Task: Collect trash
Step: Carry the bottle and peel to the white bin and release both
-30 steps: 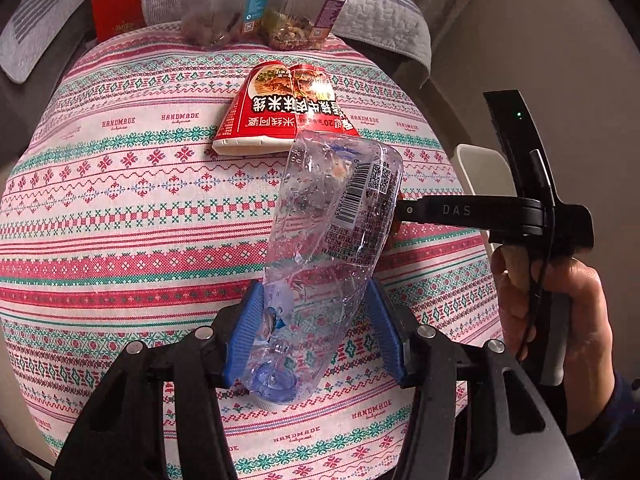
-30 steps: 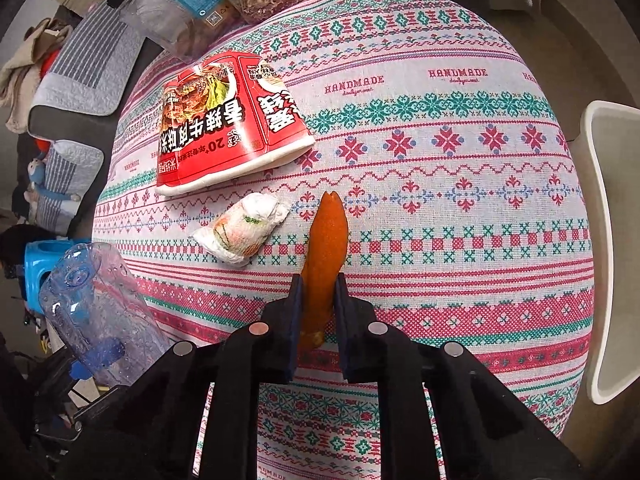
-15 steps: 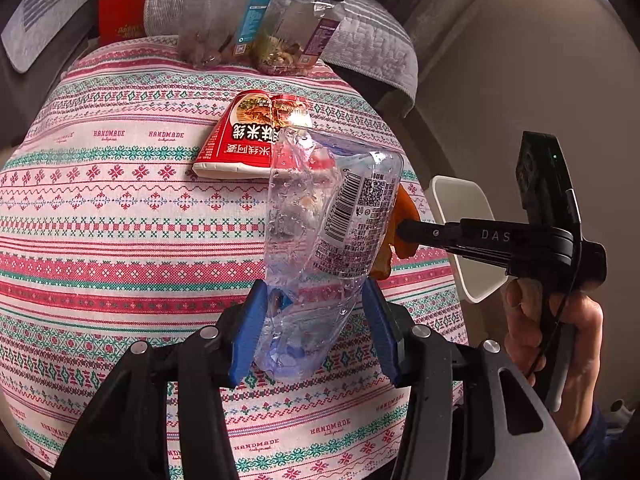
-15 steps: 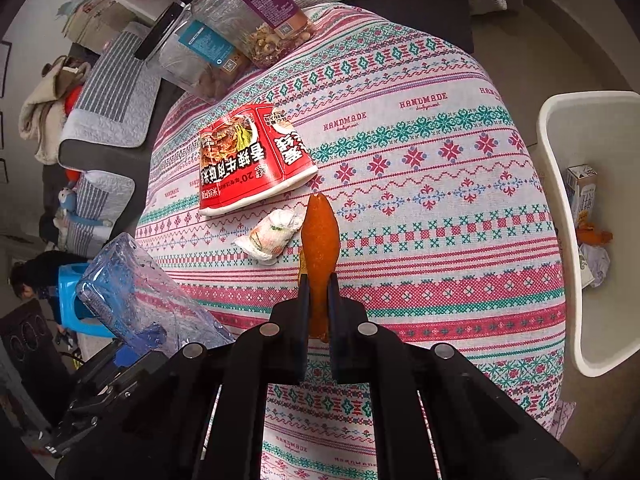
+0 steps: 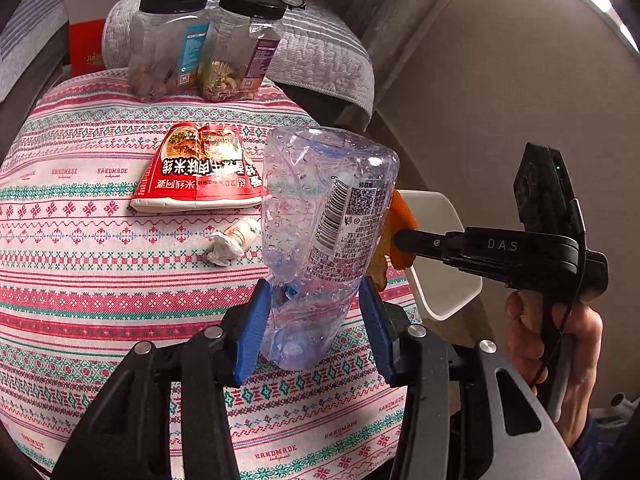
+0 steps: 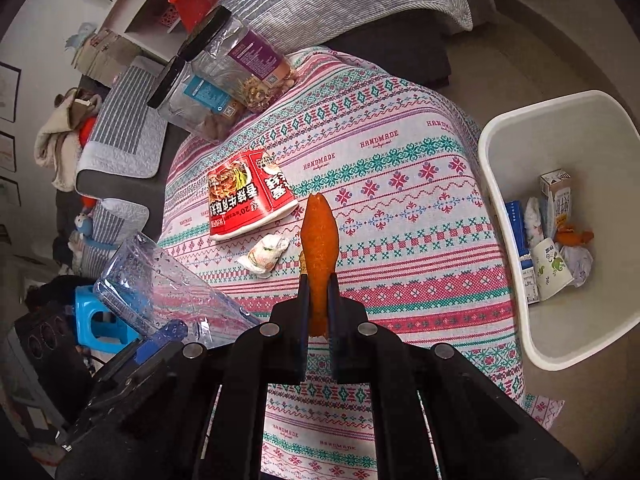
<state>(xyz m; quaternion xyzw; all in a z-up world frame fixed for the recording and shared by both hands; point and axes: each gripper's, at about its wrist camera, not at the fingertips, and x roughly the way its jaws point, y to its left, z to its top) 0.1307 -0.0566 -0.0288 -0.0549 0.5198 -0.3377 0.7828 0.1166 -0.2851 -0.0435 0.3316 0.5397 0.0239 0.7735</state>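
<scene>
Both lifted higher off the counter [image 6: 400, 168] than before. Left gripper [image 5: 316, 320] jaws clamp crushed bottle [image 5: 324, 216]; right gripper [image 6: 318, 300] jaws pinch orange peel [image 6: 319, 240]; bin [image 6: 560, 344] now fully visible at right.

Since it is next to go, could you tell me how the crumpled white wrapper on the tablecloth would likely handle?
The crumpled wrapper looks thin and wadded, so probably very light and floppy. It may compress between fingers, and a push would likely slide it, not roll it.
</scene>
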